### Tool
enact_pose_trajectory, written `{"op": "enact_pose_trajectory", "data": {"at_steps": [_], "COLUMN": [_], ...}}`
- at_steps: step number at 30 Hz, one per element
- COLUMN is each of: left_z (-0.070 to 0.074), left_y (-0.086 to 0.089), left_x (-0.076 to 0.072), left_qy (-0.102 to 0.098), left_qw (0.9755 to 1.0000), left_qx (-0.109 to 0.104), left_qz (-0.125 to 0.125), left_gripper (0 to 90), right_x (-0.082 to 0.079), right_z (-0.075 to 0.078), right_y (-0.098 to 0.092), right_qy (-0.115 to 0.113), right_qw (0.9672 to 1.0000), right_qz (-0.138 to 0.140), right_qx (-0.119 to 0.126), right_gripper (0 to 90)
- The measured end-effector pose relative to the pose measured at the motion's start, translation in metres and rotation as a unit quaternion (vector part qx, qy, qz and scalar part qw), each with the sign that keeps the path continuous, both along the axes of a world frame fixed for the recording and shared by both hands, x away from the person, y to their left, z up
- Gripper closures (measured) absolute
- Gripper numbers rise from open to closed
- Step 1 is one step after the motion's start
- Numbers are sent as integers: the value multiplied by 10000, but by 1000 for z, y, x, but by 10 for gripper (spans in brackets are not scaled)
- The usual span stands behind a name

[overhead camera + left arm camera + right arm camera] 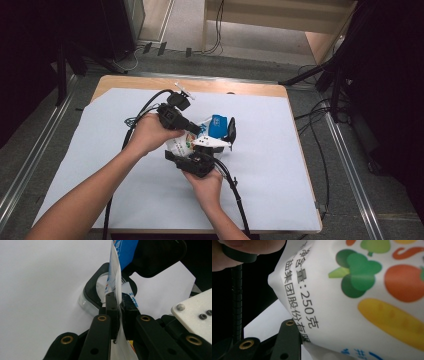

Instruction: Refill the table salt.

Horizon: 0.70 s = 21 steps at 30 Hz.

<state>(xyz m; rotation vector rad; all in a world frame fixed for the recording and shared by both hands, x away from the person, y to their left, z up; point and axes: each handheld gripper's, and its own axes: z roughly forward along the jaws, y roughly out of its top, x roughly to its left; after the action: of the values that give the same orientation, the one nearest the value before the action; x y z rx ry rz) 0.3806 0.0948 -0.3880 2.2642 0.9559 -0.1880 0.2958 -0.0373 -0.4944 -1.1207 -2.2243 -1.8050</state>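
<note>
A white pouch [182, 143] with a vegetable print and a blue top [218, 125] is held above the middle of the table between both grippers. My left gripper [196, 131] reaches in from the left. In the left gripper view it [119, 305] is shut on a thin edge of the pouch [115, 270]. My right gripper [216, 143] comes up from the near side. In the right gripper view the pouch [362, 305] presses against one jaw at the lower left and hides the other.
A pale sheet [100, 165] covers the wooden table [150, 82]. A black-rimmed clear object [90, 293] lies on the sheet under the pouch. Both cables trail back toward the near edge. Dark stands and floor cables surround the table.
</note>
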Motion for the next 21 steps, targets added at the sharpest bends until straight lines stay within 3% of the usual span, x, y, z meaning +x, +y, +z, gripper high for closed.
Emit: {"op": "enact_pose_trajectory", "data": {"at_steps": [11,21], "left_z": [-1,-1], "left_y": [0,0], "left_x": [1,1], "left_qy": [18,42], "left_qw": [10000,10000], "left_qx": [35,1], "left_qz": [17,-26], "left_gripper": [892,882], "right_x": [-2,-3], "right_z": [0,1], "right_y": [2,1], "right_qy": [-42,-115], "right_qw": [10000,9997], "right_qz": [48,-40], "right_qx": [-72,-191], "right_gripper": [600,647]}}
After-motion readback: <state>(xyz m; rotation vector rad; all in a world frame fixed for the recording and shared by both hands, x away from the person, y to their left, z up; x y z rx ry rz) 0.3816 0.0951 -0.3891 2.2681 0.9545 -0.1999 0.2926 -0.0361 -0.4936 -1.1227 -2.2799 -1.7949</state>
